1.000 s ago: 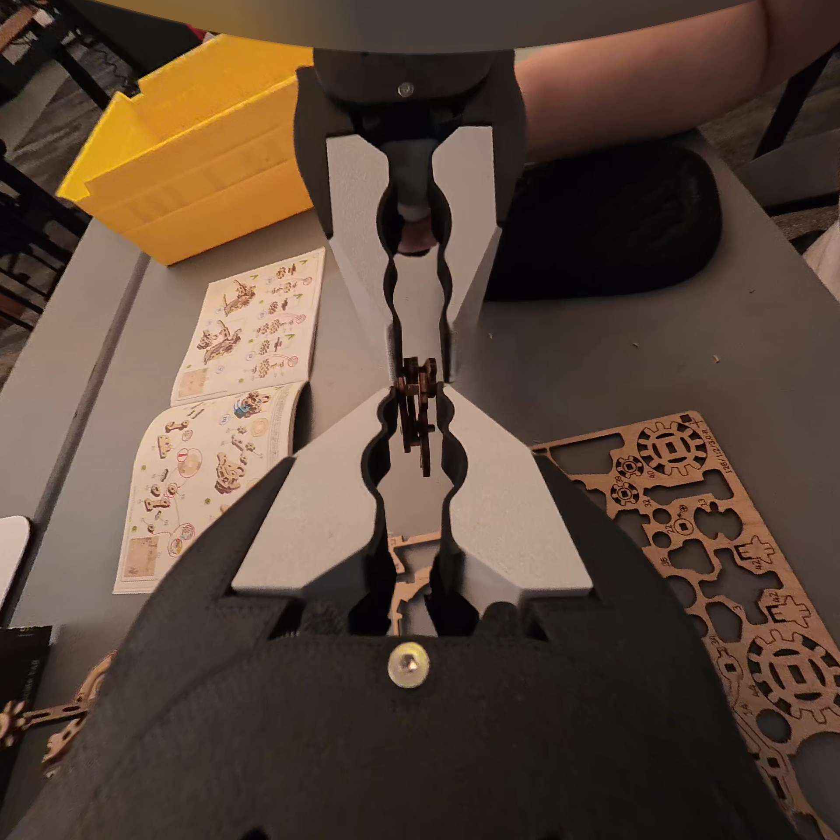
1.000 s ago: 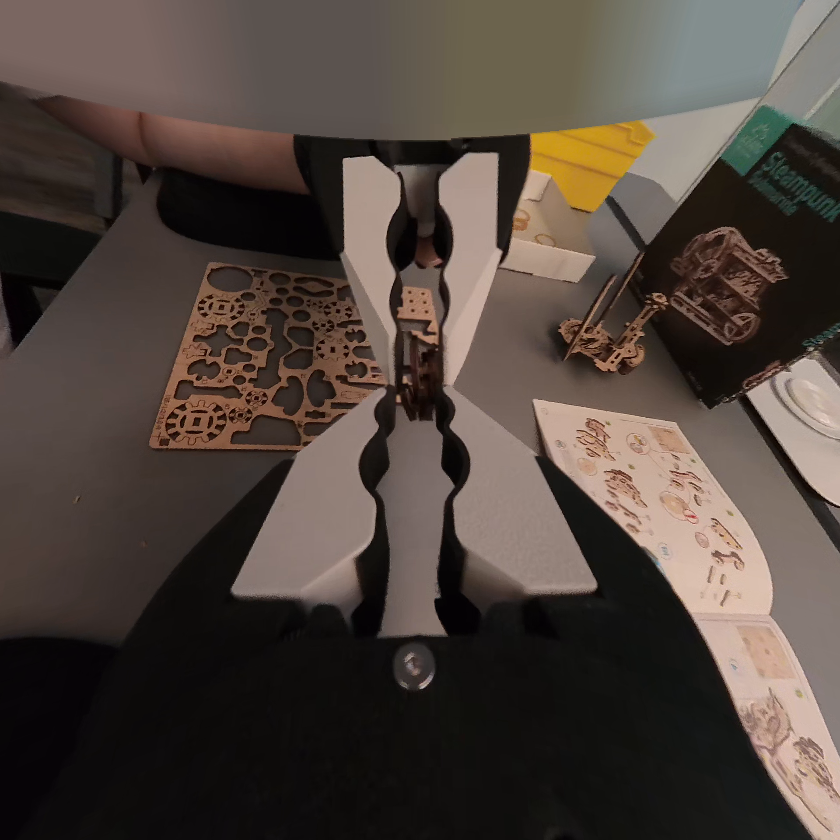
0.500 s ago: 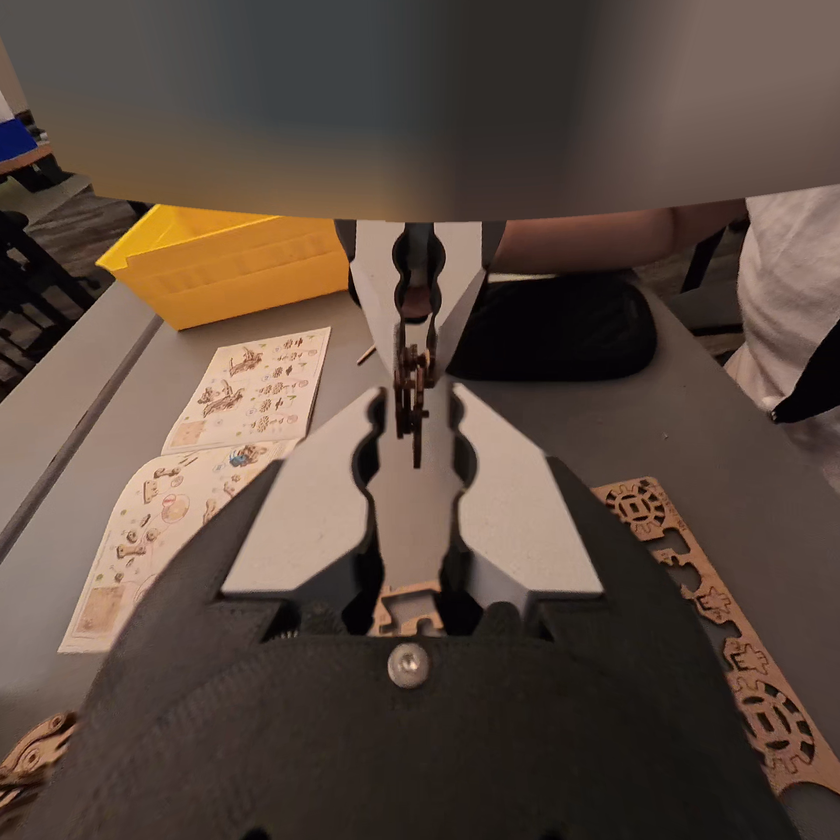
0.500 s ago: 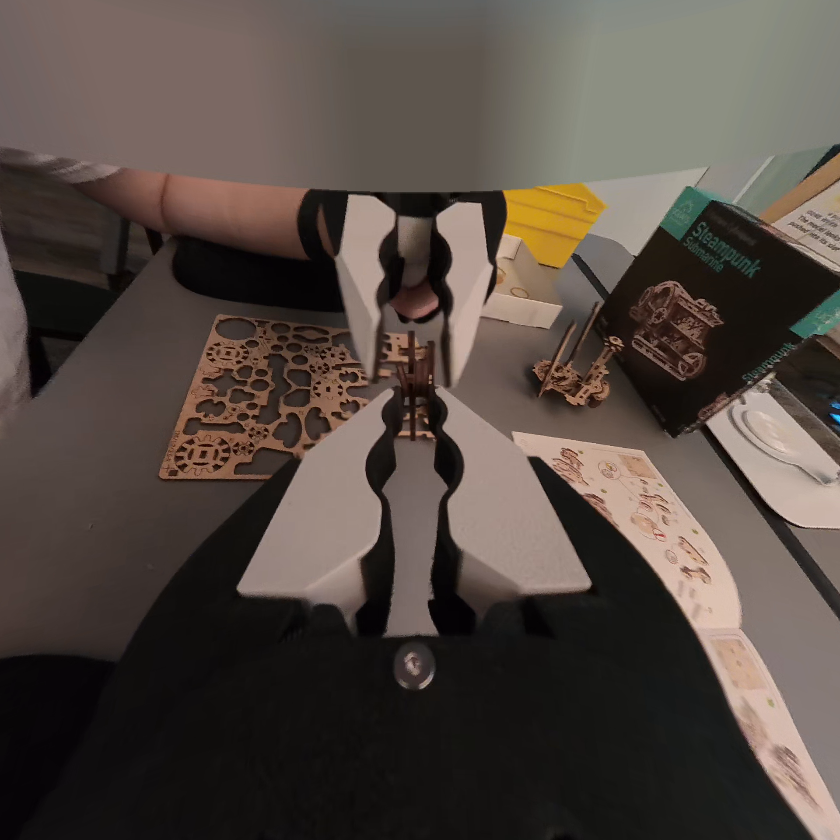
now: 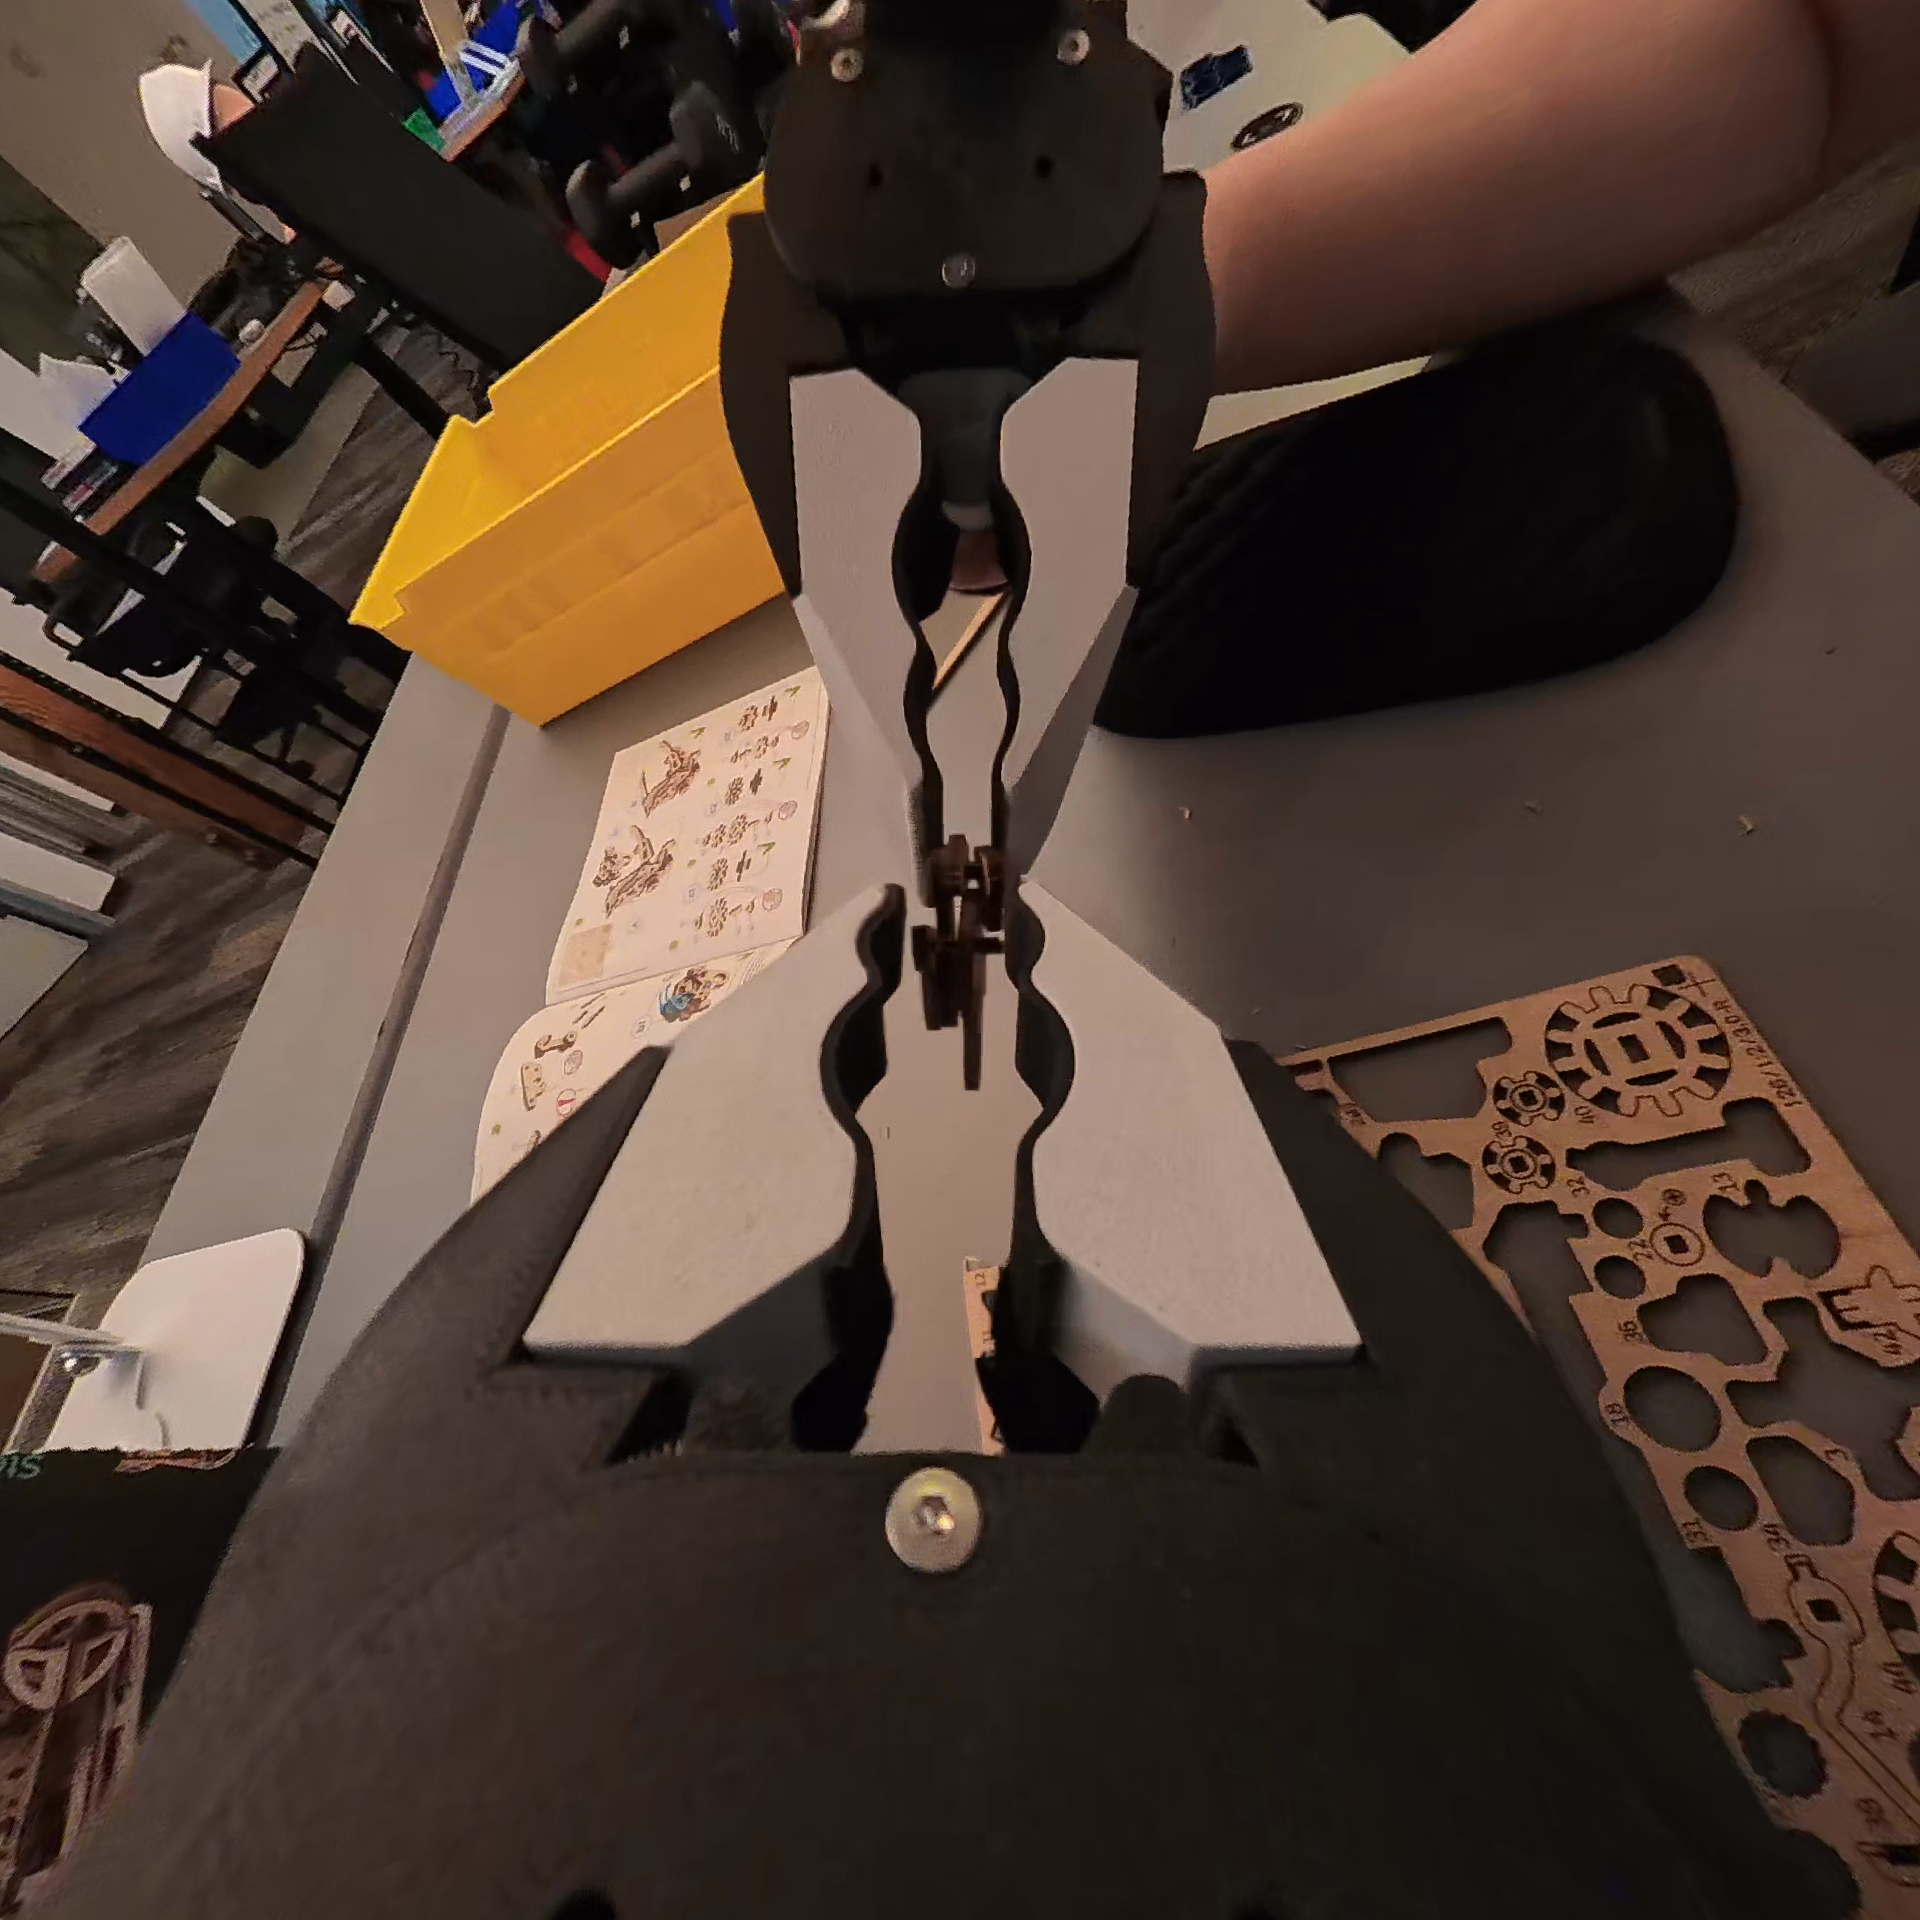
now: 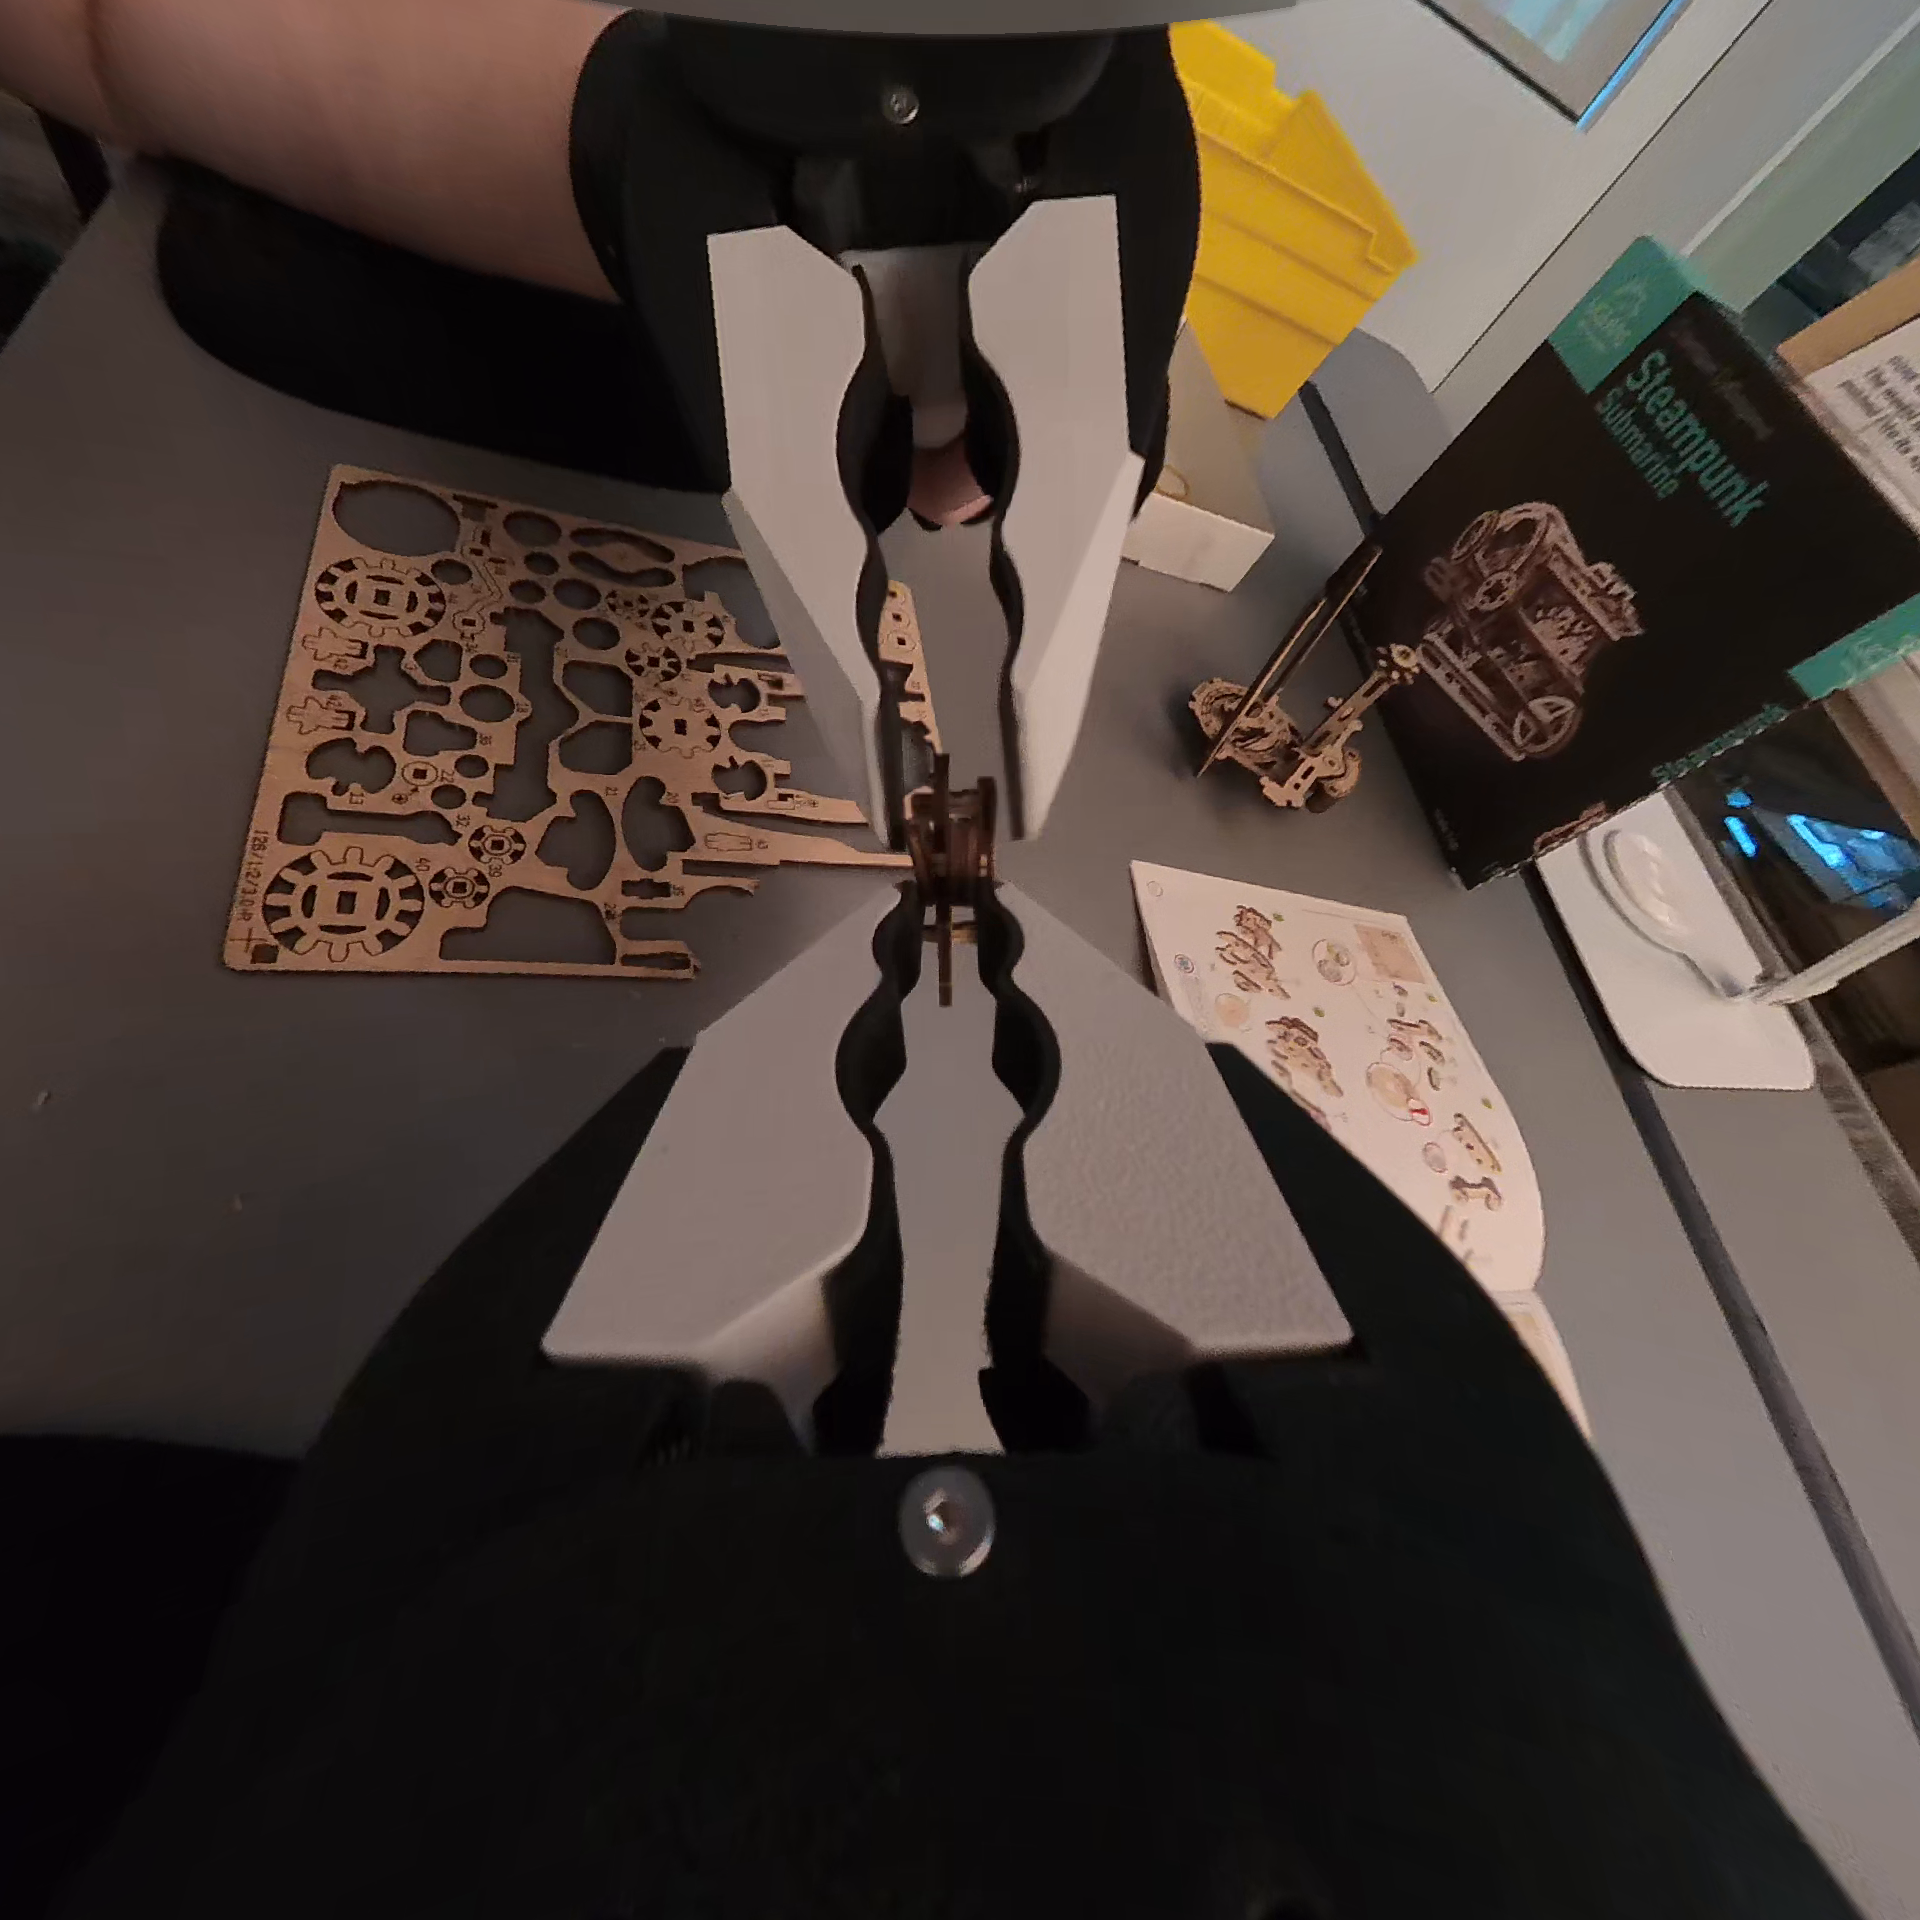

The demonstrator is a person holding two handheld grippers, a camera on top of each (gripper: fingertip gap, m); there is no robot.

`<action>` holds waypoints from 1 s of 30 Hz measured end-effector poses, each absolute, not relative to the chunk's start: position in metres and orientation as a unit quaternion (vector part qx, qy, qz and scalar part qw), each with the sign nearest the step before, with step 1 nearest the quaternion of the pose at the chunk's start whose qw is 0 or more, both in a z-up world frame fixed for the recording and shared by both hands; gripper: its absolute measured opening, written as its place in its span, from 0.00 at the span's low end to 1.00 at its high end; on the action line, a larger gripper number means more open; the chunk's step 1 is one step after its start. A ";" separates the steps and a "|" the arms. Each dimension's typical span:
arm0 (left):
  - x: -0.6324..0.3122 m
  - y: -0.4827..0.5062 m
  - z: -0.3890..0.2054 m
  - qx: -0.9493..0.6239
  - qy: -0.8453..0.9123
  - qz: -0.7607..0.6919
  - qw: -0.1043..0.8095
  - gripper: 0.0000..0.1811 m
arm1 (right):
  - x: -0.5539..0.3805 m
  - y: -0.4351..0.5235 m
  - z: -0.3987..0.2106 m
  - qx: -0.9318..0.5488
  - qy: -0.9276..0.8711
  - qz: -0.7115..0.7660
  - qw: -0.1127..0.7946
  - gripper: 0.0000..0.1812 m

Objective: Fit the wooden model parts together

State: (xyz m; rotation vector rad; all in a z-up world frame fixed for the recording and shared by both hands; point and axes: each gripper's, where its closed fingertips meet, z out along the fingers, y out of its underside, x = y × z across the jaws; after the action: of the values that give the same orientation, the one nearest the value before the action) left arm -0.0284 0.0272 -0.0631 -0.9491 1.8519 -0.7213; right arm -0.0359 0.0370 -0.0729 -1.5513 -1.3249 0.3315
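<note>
Both claws meet tip to tip above the grey tabletop point(image 5: 1351, 894), and between them I hold the wooden assembly point(image 5: 961, 935), a small dark cluster of laser-cut parts at frame centre in each view. In the left wrist view, my left claw point(image 5: 956, 920) rises from the lower frame with its tips narrowed onto the near portion of the assembly, while the right claw point(image 5: 961, 831) descends from the upper frame and pinches the far portion; both appear closed on the piece, though the exact contact faces are hidden by the wood. The relation I judge decisive is axial: the assembly's long axis runs along the line joining the two claws, so any seating push must travel straight along that line, with neither hand nearer than the other. In the right wrist view the same arrangement is mirrored, my right claw point(image 6: 951, 904) below and the left claw point(image 6: 945, 821) above, the wooden assembly point(image 6: 948, 852) edge-on. That view alone shows a partly built model point(image 6: 1283, 732) and the kit box point(image 6: 1683, 582) at the right of frame. The left view alone shows the yellow bin point(image 5: 582, 530) in full at upper left. The punched part sheet point(image 6: 488, 727) and instruction booklet point(image 5: 707, 821) lie flat in both.
</note>
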 end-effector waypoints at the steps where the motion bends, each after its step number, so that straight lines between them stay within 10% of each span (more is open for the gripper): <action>1: -0.029 0.029 -0.064 -0.386 0.749 -0.289 0.453 0.12 | -0.036 0.036 -0.074 -0.647 -0.550 0.142 0.508 0.04; 30: -0.031 0.021 -0.084 -0.415 0.769 -0.306 0.378 0.06 | -0.038 0.033 -0.092 -0.666 -0.565 0.146 0.465 0.05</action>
State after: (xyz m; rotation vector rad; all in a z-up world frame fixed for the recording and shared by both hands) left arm -0.0308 0.0207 -0.0837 -1.0615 1.9651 -0.7825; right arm -0.0379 0.0325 -0.0919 -1.6360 -1.3877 0.3574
